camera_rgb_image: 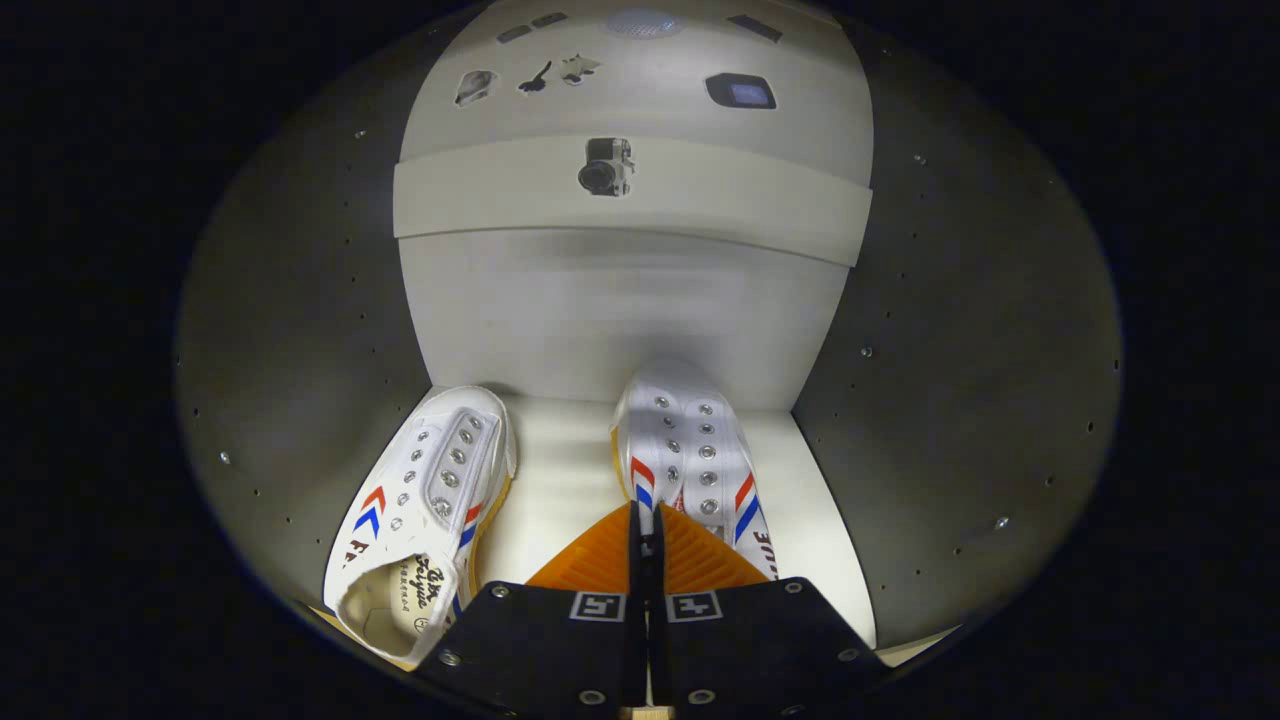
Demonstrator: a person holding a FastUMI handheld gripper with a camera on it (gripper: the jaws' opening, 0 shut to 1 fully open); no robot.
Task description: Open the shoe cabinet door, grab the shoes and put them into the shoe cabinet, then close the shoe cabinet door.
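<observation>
White canvas shoes are sitting inside the shoe cabinet (300, 330), both on its pale shelf floor: the left shoe (425, 515) is lying near the left wall with its opening toward the camera, and the right shoe (690, 455) is pointing toward the far back panel. The gripper (647, 545) is reaching in over the heel end of the right shoe, its fingers (600, 570) pressed nearly together with only a thin sliver of that shoe's edge showing between them (the heel collar or tongue, it seems, though I cannot be sure which part). By my reading, the placing step is finishing, since the second shoe is resting on the shelf just right of the first. Next, the move is calling for the fingers to spread and let go, then a straight pull back toward the near opening without dragging the shoe, before turning to the door
</observation>
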